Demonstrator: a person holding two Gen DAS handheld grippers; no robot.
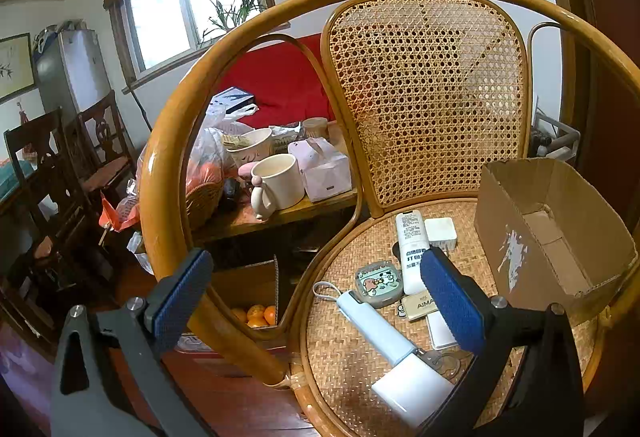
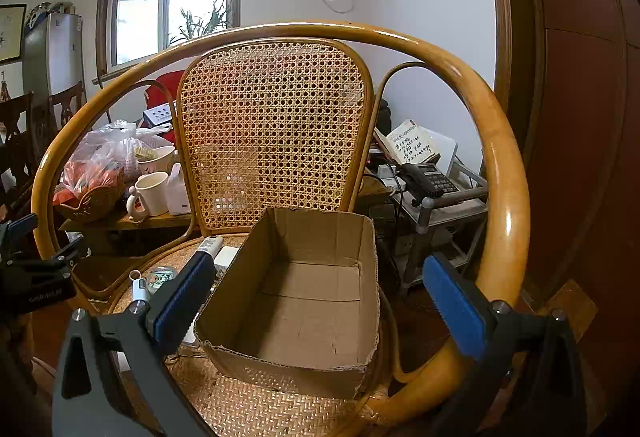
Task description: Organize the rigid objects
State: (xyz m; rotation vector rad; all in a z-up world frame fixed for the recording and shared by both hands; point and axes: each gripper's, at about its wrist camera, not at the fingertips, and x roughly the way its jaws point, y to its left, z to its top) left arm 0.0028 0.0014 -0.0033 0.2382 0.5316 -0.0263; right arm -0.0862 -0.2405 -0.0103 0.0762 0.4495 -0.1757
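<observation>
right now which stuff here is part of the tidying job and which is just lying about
Job:
- box, empty
- remote
- blue-white device
- cartoon case
- white square block
- name tag

Lying about:
- mug
- tissue pack
- oranges
- phone

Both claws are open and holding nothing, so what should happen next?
Probably lower the left gripper onto the pale blue lint roller lying nearest it on the woven seat: the brown cardboard box beside it holds nothing yet.
</observation>
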